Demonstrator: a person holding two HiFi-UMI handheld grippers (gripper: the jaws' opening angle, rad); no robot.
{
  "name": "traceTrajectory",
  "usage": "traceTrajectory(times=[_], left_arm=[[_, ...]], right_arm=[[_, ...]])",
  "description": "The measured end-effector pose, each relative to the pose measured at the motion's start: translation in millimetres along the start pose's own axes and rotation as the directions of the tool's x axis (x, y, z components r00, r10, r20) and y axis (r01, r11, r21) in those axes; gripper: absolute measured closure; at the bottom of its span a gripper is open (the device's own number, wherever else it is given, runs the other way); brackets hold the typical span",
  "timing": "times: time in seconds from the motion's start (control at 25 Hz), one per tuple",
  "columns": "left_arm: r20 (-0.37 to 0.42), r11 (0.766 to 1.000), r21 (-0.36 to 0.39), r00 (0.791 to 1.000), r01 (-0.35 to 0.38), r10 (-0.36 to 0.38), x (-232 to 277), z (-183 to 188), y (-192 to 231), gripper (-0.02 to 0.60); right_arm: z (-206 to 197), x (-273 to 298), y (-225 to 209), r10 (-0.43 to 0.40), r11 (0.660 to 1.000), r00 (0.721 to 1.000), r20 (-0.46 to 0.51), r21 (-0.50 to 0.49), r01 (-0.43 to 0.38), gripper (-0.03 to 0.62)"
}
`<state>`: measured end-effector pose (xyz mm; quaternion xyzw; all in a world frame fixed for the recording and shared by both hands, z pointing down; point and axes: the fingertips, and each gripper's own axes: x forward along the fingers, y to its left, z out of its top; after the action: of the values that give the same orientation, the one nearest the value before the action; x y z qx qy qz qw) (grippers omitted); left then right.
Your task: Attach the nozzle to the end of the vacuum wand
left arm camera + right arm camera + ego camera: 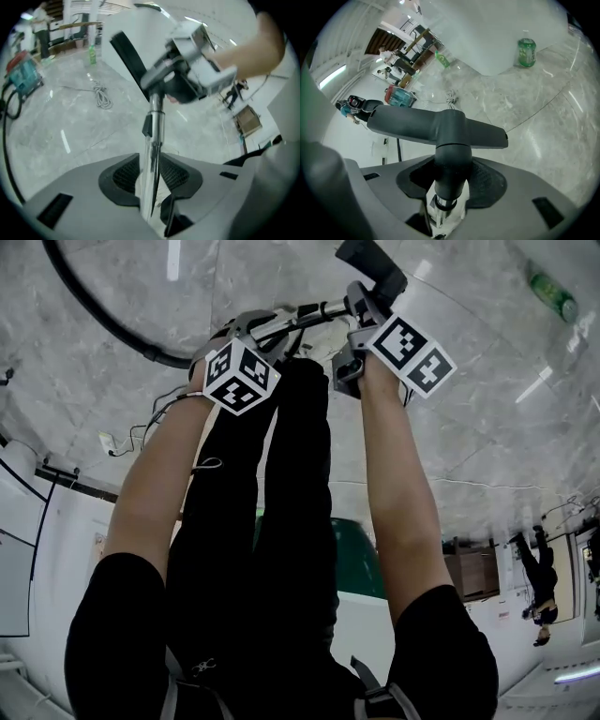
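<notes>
The chrome vacuum wand (153, 140) runs up between the jaws of my left gripper (150, 187), whose pads stand just off it, so this gripper is open. At its far end sits the black T-shaped nozzle (440, 124). My right gripper (449, 187) is shut on the nozzle's round neck, and a chrome tube end shows below that neck. In the head view both grippers are held out ahead of the person's arms. The left gripper (267, 332) and the right gripper (361, 307) flank the wand (305, 313), with the nozzle (373, 263) beyond them.
A thick black hose (94, 310) curves over the grey marble floor. A green bottle (526, 52) stands on the floor, and a coiled cable (101, 96) lies further off. The person's black trousers (281, 521) fill the middle. Another person (542, 587) stands in the background.
</notes>
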<state>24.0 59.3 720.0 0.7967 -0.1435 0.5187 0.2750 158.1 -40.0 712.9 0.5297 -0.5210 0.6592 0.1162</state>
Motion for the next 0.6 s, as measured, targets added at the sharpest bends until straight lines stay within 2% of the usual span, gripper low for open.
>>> traceTrajectory(times=[0.08, 0.16, 0.24, 0.36, 0.44, 0.52, 0.6], left_arm=[[0.085, 0.988, -0.157, 0.996, 0.0, 0.014, -15, 13, 22, 0.558], [0.15, 0.964, -0.266, 0.988, -0.003, 0.045, -30, 25, 48, 0.571], [0.176, 0.956, -0.294, 0.982, -0.014, 0.068, -42, 31, 68, 0.571], [0.182, 0.962, -0.272, 0.981, -0.02, 0.072, -51, 30, 85, 0.571], [0.178, 0.962, -0.273, 0.982, -0.019, 0.07, -51, 25, 94, 0.571], [0.158, 0.948, -0.317, 0.986, -0.001, 0.054, -47, 13, 97, 0.571], [0.147, 0.919, -0.394, 0.989, 0.03, 0.031, -42, -2, 95, 0.571]], right_arm=[[7, 19, -14, -0.019, 1.0, 1.0, 0.005, 0.02, 0.019, 0.404], [14, 40, -25, -0.031, 0.999, 1.0, 0.004, 0.031, 0.031, 0.405], [17, 61, -36, -0.045, 0.998, 0.999, -0.008, 0.042, 0.045, 0.404], [21, 94, -50, -0.071, 0.996, 0.997, -0.031, 0.058, 0.073, 0.404], [30, 113, -50, -0.062, 0.996, 0.998, -0.024, 0.057, 0.064, 0.404], [35, 127, -42, -0.029, 0.998, 1.0, -0.011, 0.05, 0.029, 0.402], [30, 137, -37, -0.01, 0.999, 0.999, -0.031, 0.049, 0.011, 0.402]])
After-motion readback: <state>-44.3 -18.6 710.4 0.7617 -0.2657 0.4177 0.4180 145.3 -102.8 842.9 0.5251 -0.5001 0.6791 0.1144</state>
